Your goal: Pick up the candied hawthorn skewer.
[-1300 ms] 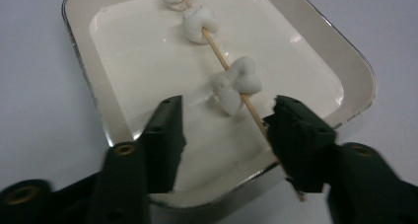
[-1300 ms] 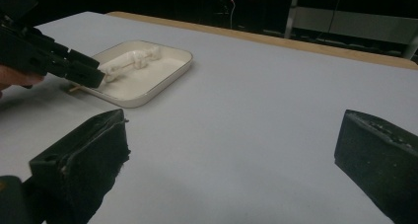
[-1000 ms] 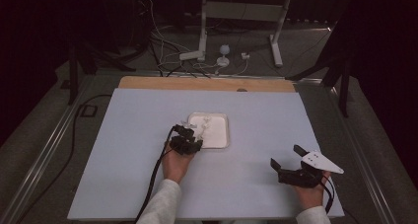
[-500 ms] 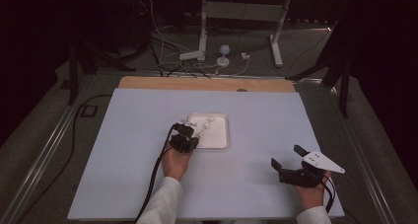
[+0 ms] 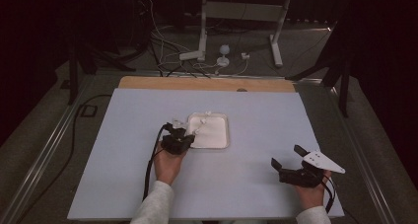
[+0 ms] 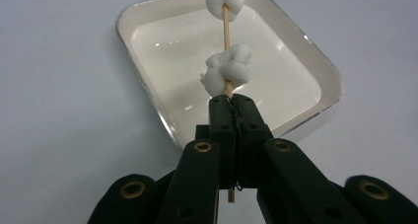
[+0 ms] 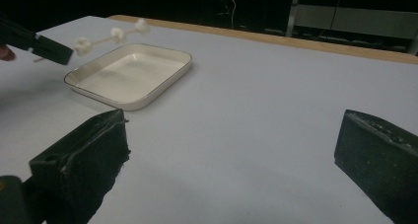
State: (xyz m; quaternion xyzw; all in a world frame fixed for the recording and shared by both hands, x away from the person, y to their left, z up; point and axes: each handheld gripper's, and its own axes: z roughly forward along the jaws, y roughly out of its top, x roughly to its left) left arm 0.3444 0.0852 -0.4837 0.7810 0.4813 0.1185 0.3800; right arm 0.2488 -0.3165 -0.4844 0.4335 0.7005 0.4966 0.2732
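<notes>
The left gripper [image 6: 231, 103] has its jaws closed on a thin wooden stick [image 6: 227, 26]. The stick points straight forward from the jaws, over the white tray [image 6: 148, 93] lying just ahead of them. White soft pieces [image 6: 227, 68] sit along the stick. The right gripper [image 5: 288, 157] is wide open and holds nothing; the tray is far to its front-left.
</notes>
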